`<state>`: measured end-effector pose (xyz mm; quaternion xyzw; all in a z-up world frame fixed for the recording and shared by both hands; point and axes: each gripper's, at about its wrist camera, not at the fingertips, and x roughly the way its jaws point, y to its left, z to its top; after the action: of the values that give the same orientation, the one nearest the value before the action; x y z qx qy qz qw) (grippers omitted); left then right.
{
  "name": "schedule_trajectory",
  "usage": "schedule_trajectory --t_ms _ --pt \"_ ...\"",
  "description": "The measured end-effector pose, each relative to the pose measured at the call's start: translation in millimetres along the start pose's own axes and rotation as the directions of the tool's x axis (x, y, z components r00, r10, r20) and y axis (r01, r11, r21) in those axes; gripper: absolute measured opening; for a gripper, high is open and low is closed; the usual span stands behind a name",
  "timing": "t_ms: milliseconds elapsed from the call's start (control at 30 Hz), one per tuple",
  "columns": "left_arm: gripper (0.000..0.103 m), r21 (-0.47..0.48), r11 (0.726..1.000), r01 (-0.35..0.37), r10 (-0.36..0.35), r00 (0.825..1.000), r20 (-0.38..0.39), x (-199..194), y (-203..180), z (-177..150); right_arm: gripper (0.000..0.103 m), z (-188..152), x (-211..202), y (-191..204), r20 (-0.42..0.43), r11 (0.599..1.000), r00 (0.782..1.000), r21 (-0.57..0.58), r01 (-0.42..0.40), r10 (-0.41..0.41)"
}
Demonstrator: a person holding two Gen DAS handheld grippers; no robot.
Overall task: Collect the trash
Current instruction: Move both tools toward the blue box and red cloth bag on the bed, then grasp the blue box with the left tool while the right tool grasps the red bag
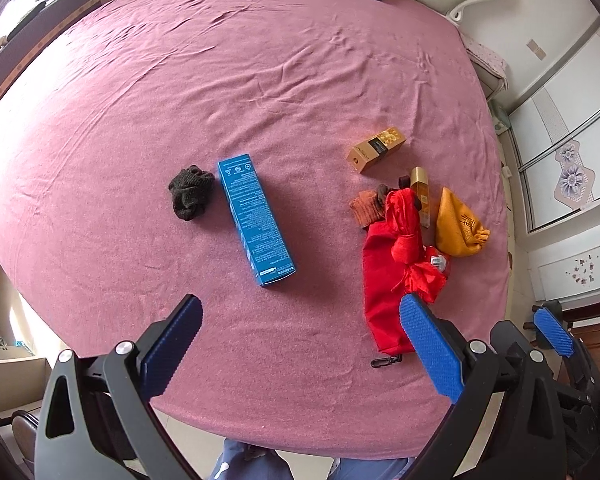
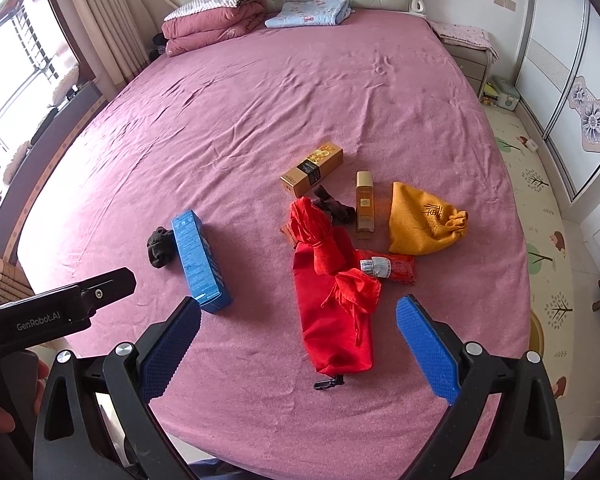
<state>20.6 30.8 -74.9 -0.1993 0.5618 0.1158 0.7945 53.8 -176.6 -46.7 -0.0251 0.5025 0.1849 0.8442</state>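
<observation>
Pink sheets cover the bed (image 2: 260, 92), and the clutter sits on its near half. "GenRobot.AI" is printed in pale letters on the black body of the left gripper (image 2: 60, 312), seen side-on at the left edge of the right wrist view. No other writing can be read with certainty: the blue carton (image 1: 256, 216) carries rows of small white print too fine to make out, and the gold box (image 1: 376, 149) has a dark label band with unreadable lettering. A gold bottle (image 2: 365, 205) lies just beside a yellow drawstring pouch (image 2: 424, 220) marked with a dark red emblem I cannot decipher.

Next to the blue carton, touching its far end, lies a dark crumpled sock (image 1: 191, 192). A red fabric bag (image 2: 332, 304) stretches toward the near edge, with a knotted red cloth on top and a black clip at its near end. A small red tube with a silver cap (image 2: 388, 268) rests against the bag's right side. Brown and orange socks (image 1: 370, 206) are bunched between the gold box and the bag.

In the left wrist view, the left gripper (image 1: 300, 312) hovers above the bed with its 2 blue-padded fingers spread wide, holding nothing. The right gripper (image 2: 298, 312) is likewise wide apart and empty, hanging over the near end of the red bag.
</observation>
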Motion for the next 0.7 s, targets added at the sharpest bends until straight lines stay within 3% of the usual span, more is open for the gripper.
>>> schedule_trajectory --t_ms 367,700 --pt "0.099 -0.035 0.998 -0.054 0.051 0.995 -0.086 55 9 14 0.094 6 47 0 -0.069 1.000 0.998 -0.017 -0.004 0.003" --pt "0.099 -0.099 0.991 -0.088 0.068 0.979 -0.191 125 22 33 0.094 8 88 -8 -0.126 1.000 0.992 0.011 -0.003 0.004"
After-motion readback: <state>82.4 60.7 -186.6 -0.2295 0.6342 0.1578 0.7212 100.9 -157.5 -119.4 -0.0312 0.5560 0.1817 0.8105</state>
